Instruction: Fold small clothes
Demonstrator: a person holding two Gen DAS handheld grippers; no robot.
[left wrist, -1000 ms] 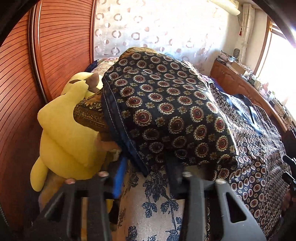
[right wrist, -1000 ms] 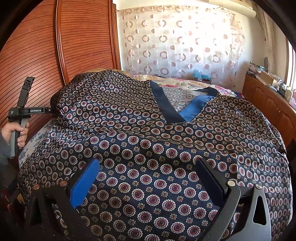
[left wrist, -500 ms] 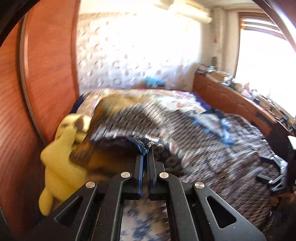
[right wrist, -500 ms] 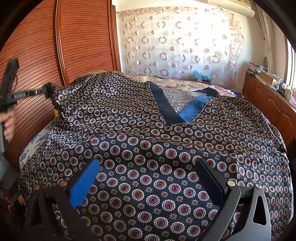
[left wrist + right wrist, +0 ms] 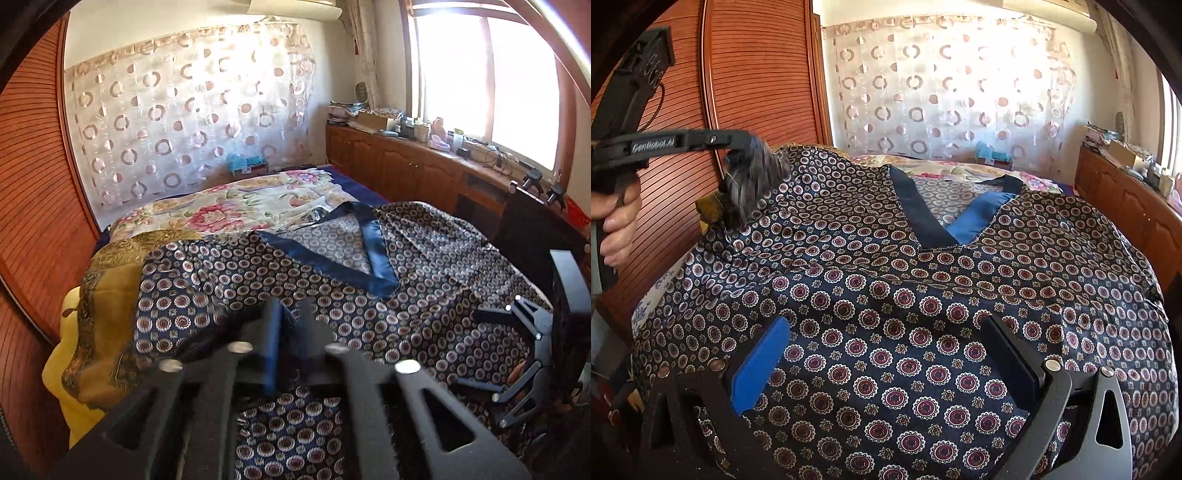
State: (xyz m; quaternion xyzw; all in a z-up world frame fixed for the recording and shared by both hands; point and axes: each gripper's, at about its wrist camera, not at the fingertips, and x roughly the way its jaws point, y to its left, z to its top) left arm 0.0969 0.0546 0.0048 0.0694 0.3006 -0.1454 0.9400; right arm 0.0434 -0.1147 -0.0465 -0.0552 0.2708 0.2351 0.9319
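Satin top (image 5: 886, 295) | sleeve edge raised, left tongs (image 5: 286, 343) | right tongs (image 5: 882, 354) agape

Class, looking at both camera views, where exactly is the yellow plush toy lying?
In the left wrist view, the yellow plush toy sits at the far left, wedged between the wooden wardrobe and the golden cushion.

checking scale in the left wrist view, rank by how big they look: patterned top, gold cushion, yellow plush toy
1. patterned top, by far the largest
2. gold cushion
3. yellow plush toy, mostly hidden behind the cushion, so its true size is unsure
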